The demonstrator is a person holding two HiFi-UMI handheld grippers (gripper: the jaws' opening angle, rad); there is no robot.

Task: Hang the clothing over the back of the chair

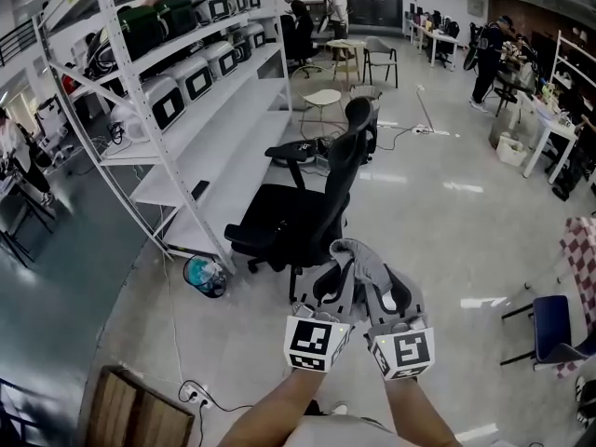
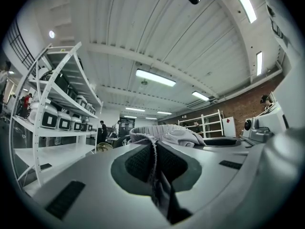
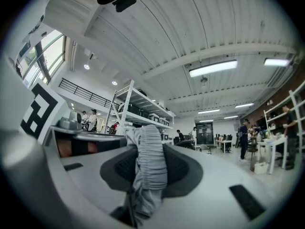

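- The person's two forearms (image 1: 279, 408) sit lowest and nearest in the head view, side by side, each carrying its tongs forward.
- The left tongs (image 1: 326, 291) are clenched on a thin edge of the grey clothing (image 1: 361, 259). In the left gripper view the pads of the left tongs (image 2: 155, 163) pinch a narrow fold and a cord, and the rest of the clothing (image 2: 174, 136) bunches just past the tips.
- The right tongs (image 1: 396, 296) grasp a thicker part. In the right gripper view the right tongs (image 3: 143, 168) stand wider, closed on a ribbed band of the clothing (image 3: 150, 151) that rises between the pads.
- The clothing bridges the two pairs of tongs as a short, bunched hump, held in the air and touching neither chair nor floor (image 1: 438, 203).
- The chair (image 1: 293, 222) stands ahead of the tongs and apart from them, with its seat out to the left of the left tongs.
- The backrest (image 1: 346, 161) rises almost straight ahead, about on the line between the two pairs, so neither hand looks clearly nearer.
- The backrest shows nearly edge-on, so its top edge seems to run away from the tongs, and the clothing's span looks to cross it.
- A shelving rack (image 1: 186, 110) stands beyond the chair, to the left.
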